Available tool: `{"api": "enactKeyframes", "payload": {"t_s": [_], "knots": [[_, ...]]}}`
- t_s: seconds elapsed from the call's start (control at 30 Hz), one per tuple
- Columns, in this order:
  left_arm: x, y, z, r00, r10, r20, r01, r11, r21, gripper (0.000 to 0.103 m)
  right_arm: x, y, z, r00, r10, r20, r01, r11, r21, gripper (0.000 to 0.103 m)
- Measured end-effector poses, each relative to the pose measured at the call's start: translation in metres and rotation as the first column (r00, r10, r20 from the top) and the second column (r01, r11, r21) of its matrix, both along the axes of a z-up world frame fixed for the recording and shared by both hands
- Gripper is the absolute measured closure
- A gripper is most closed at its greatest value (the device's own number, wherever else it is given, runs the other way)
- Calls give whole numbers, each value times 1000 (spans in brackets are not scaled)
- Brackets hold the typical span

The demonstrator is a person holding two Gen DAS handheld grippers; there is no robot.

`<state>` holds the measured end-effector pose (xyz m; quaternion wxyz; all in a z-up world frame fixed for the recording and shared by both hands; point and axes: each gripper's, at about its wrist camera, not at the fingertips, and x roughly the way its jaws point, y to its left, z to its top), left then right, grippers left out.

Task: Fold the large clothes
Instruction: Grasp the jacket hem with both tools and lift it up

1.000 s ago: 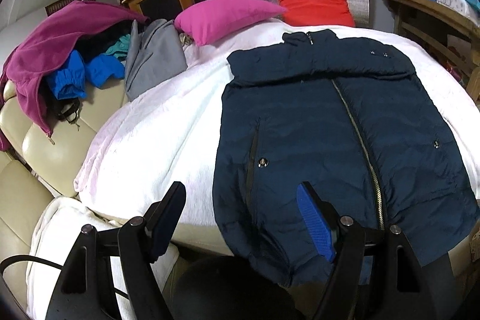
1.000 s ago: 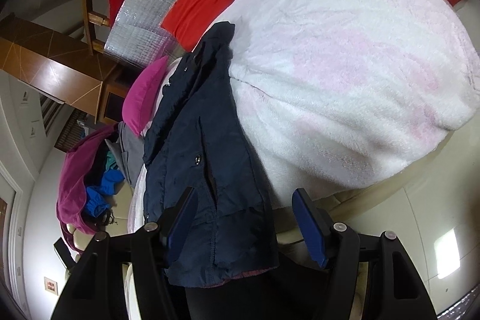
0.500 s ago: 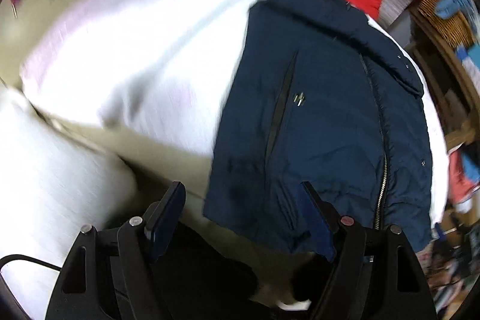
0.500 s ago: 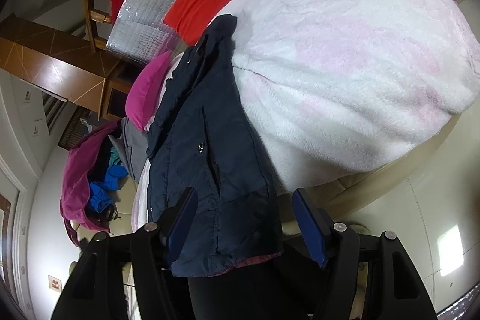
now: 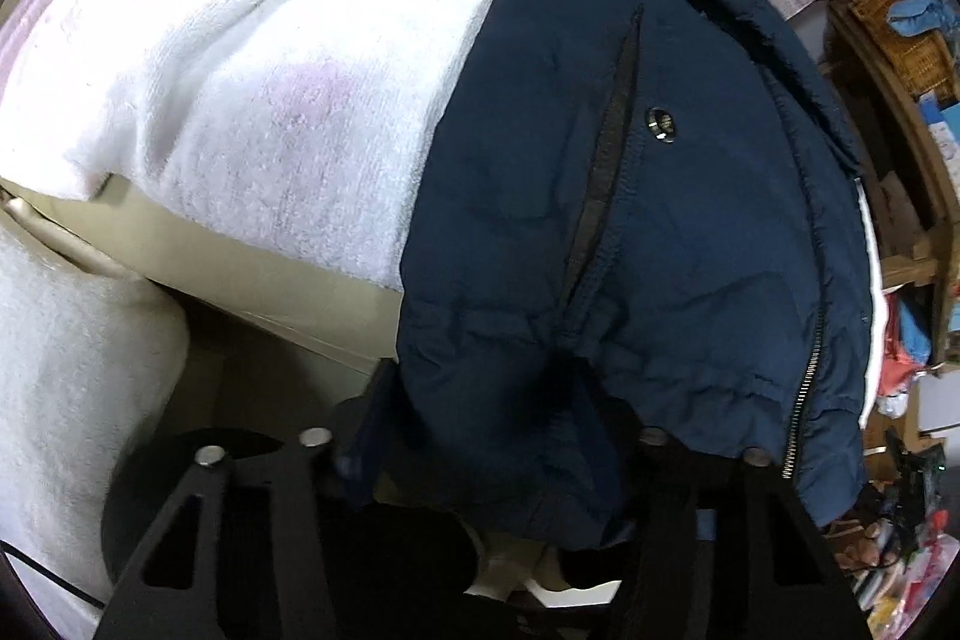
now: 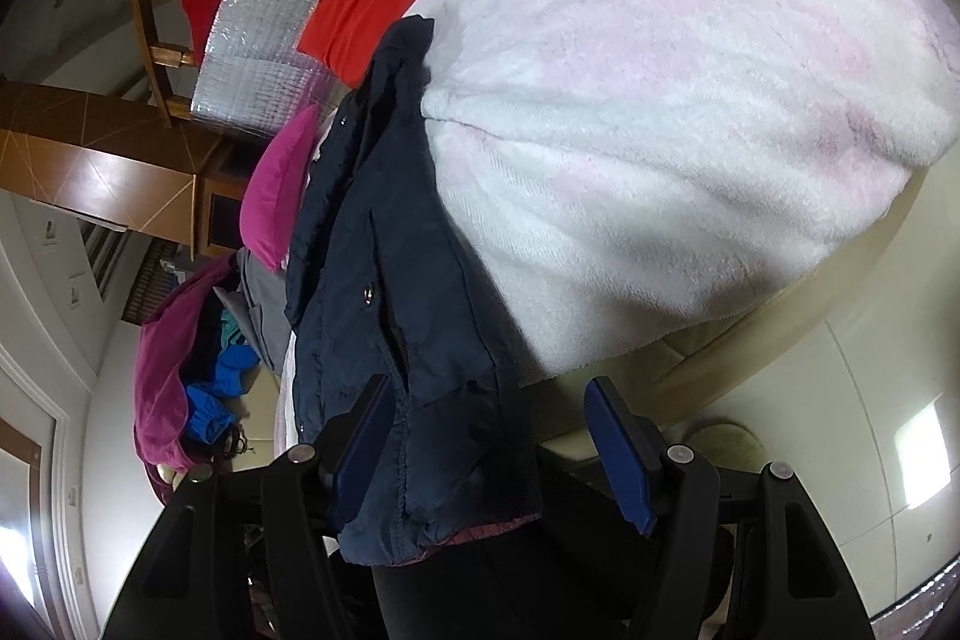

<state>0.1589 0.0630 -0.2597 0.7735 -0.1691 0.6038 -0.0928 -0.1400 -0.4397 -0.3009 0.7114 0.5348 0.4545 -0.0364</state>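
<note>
Your left gripper [image 5: 480, 436] closes around the navy jacket [image 5: 630, 196] hem to lift it for folding; your right gripper [image 6: 486, 448] waits open astride the hem's other corner

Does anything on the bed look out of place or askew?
The navy jacket is not fully on the white blanket: its hem hangs over the near edge. Otherwise nothing looks spilled or damaged.
</note>
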Motion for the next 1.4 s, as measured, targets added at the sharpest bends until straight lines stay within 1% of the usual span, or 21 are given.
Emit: {"api": "enactKeyframes", "payload": {"t_s": [0.17, 0.27, 0.3, 0.43, 0.57, 0.7, 0.77, 0.83, 0.87, 0.9, 0.93, 0.97, 1.07, 1.1, 1.13, 1.17, 1.2, 1.23, 1.27, 1.3, 1.4], "knots": [[-7, -3, 3, 1000, -8, 12, 8, 1000, -5, 55, 6, 4, -7, 1000, 10, -14, -10, 1000, 20, 34], [-4, 4, -1, 999, 20, -31, -20, 1000, 5, 34, 10, 8, -9, 999, 30, -18, -29, 999, 29, 34], [-4, 4, -3, 999, 26, -46, -26, 1000, 5, 32, 10, 10, -10, 999, 36, -23, -36, 999, 30, 34], [-5, 3, -13, 997, 15, -82, -17, 1000, -26, 31, 11, 10, -16, 999, 26, -35, -24, 998, 55, 34], [-8, -6, -14, 998, -25, -65, 23, 999, -31, 31, 12, 11, -22, 999, 13, -45, -9, 996, 87, 34], [-14, -14, -10, 998, -55, -42, 52, 997, -62, 62, 17, 15, -31, 998, 27, -58, -19, 991, 133, 34], [-12, -13, -5, 997, -70, -27, 68, 996, -62, 68, 22, 20, -34, 998, 36, -49, -28, 988, 151, 34], [-13, -16, -5, 997, -75, -26, 74, 996, -55, 68, 26, 26, -34, 997, 50, -52, -42, 989, 138, 41], [-13, -16, -6, 997, -73, -29, 72, 996, -58, 67, 29, 29, -33, 997, 61, -49, -55, 991, 126, 56], [-13, -15, -7, 997, -69, -36, 66, 996, -63, 61, 32, 31, -32, 996, 75, -46, -70, 991, 115, 65], [-10, -12, -10, 997, -59, -50, 56, 996, -68, 54, 34, 35, -30, 995, 90, -47, -86, 992, 94, 65], [-9, -10, -15, 996, -54, -71, 49, 996, -80, 43, 37, 39, -26, 994, 104, -43, -101, 993, 63, 65], [-14, -15, -20, 993, -64, -103, 52, 992, -118, 41, 41, 43, -22, 992, 121, -39, -119, 992, 49, 64], [-15, -15, -21, 993, -65, -100, 52, 991, -122, 43, 42, 42, -23, 993, 111, -51, -108, 992, 59, 63], [-16, -16, -20, 993, -69, -92, 57, 990, -128, 48, 42, 41, -25, 993, 102, -60, -97, 992, 81, 63], [-17, -17, -19, 993, -78, -86, 66, 988, -137, 63, 42, 40, -27, 993, 99, -59, -94, 991, 94, 63], [-18, -19, -16, 993, -91, -74, 79, 986, -144, 73, 42, 40, -27, 993, 101, -52, -97, 991, 90, 63], [-20, -21, -13, 993, -95, -67, 85, 986, -144, 77, 43, 41, -26, 993, 113, -41, -109, 991, 75, 65], [-18, -21, -10, 993, -97, -60, 88, 985, -146, 84, 44, 43, -20, 992, 124, -22, -124, 992, 33, 78], [-19, -22, -7, 994, -96, -51, 87, 985, -149, 88, 43, 43, -15, 991, 131, -5, -131, 991, 0, 82], [-23, -19, 5, 997, -75, -25, 70, 985, -159, 91, 43, 45, 9, 989, 133, 58, -127, 988, -90, 86]]}}
